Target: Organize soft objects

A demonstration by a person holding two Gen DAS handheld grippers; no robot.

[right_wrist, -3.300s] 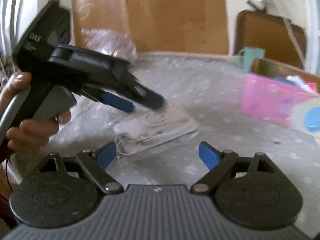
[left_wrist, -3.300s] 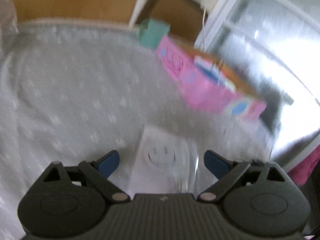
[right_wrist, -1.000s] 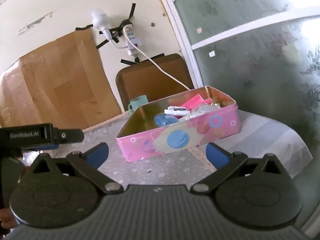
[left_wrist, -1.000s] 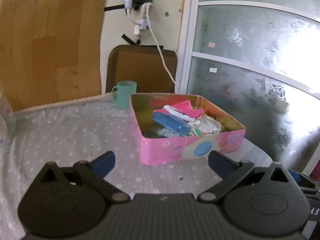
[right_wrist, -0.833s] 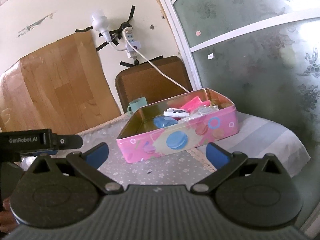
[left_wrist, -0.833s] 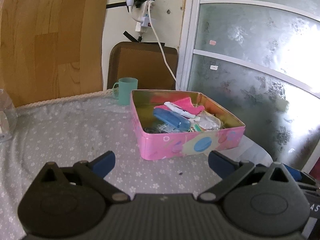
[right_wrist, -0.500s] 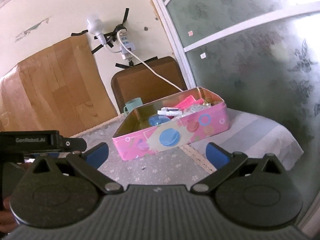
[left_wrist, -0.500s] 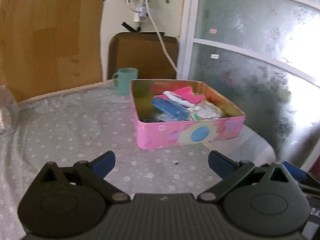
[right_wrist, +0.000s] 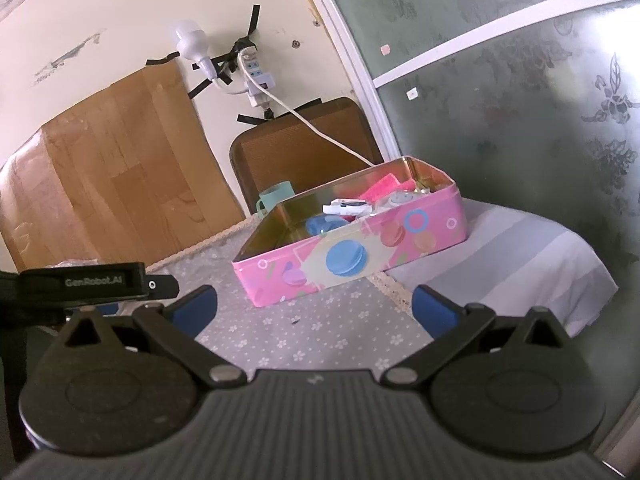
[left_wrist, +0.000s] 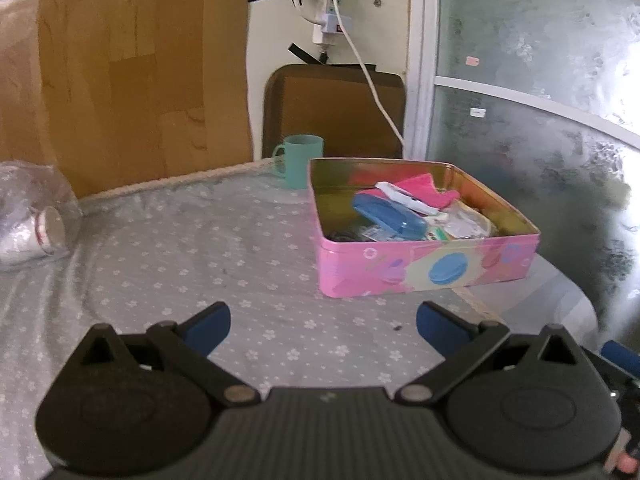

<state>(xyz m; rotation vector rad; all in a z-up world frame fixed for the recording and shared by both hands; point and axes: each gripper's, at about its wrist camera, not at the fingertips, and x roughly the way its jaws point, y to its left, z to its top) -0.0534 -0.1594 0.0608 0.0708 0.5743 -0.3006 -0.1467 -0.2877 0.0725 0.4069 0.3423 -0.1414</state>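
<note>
Pink cloth: lay in pink tin, at 1 o'clock from your left gripper.
Handling: looked limp, light; you'd pinch a loose fold.
Left gripper: released, empty.
Right gripper: released, empty.

The tin sits on the table at its far right — a case and cloth lie in it. A mug stands just behind its left corner; a bag lies far left.
</note>
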